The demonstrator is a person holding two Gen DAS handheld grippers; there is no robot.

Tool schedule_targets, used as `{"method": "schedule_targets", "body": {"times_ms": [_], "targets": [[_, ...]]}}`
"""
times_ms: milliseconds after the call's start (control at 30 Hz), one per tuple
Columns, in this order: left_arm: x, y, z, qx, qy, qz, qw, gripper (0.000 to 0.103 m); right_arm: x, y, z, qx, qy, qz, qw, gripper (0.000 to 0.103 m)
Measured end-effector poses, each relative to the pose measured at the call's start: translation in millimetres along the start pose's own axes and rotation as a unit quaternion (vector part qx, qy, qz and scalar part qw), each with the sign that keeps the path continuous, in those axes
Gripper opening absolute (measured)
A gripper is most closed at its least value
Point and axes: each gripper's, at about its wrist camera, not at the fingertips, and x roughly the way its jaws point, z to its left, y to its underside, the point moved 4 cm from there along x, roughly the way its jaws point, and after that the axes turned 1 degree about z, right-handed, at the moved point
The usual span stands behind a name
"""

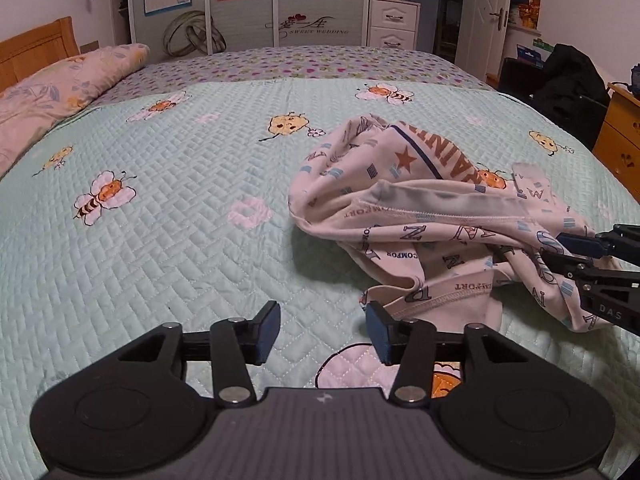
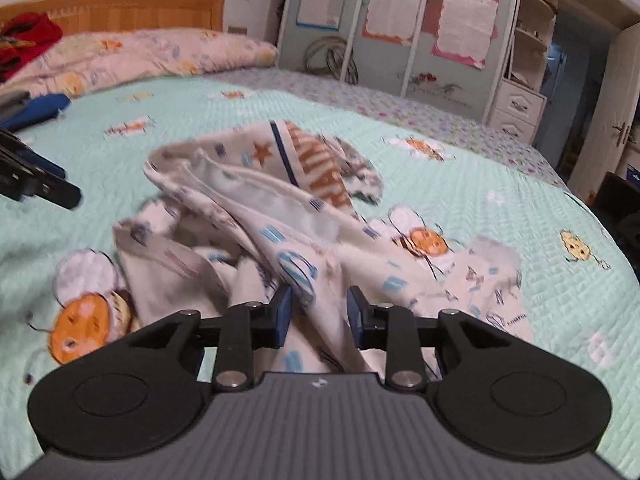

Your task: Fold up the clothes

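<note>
**Crumpled printed garment on the bed, caught in the right claw**

While the crumpled white cotton garment with blue letters, an orange star and an orange word band (image 1: 420,216) lies bunched on the mint-green quilted bedspread with bee pictures (image 1: 160,216), both claws sit close to it. It rests toward the right of the bed in the left wrist view, partly raised into a loose heap.

The left claw (image 1: 323,330) is released: its blue-padded fingers stand apart over bare bedspread, nothing between them. A hem of the garment lies just beside, perhaps touching, its right fingertip (image 1: 378,330).

The right claw (image 2: 319,314) has a fold of the garment running between its fingers, and the cloth climbs from there toward the heap; the view is blurred, but the pads seem to press on the fabric, so it is grasping the garment. In the left wrist view this claw enters from the right edge, buried in the cloth.

A long floral pillow (image 1: 60,84) lies along the wooden headboard (image 1: 36,48).
</note>
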Motion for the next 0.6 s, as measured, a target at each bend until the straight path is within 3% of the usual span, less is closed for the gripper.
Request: {"method": "schedule_targets", "body": {"times_ms": [100,167,267,333,400,500,600], "targets": [[2,3,-3,0.002,0.003,0.008,1.0000,0.055,7,3,-5,0.022,-0.012,0.005,1.000,0.032],[1,4,-4,0.002,0.003,0.009,1.0000,0.057,8,2,-6,0.050,-0.037,-0.004,0.998,0.004],[-5,4,-2,-0.003,0.002,0.002,1.0000,0.061,-13,-9,2,0.083,-0.069,-0.043,0.993,0.004],[-10,4,2,-0.011,-0.002,-0.004,0.9999,0.064,-36,-17,22,0.093,-0.114,-0.066,0.987,0.004],[-15,4,7,-0.021,-0.008,-0.006,0.9997,0.064,-59,-18,55,0.064,-0.162,-0.076,0.982,0.004],[-19,8,16,-0.030,-0.018,-0.002,0.9994,0.065,-64,4,96,0.019,-0.198,-0.039,0.979,0.004],[-22,15,20,-0.034,-0.020,0.008,0.9992,0.065,-55,29,98,0.045,-0.198,-0.001,0.979,0.004]]}}
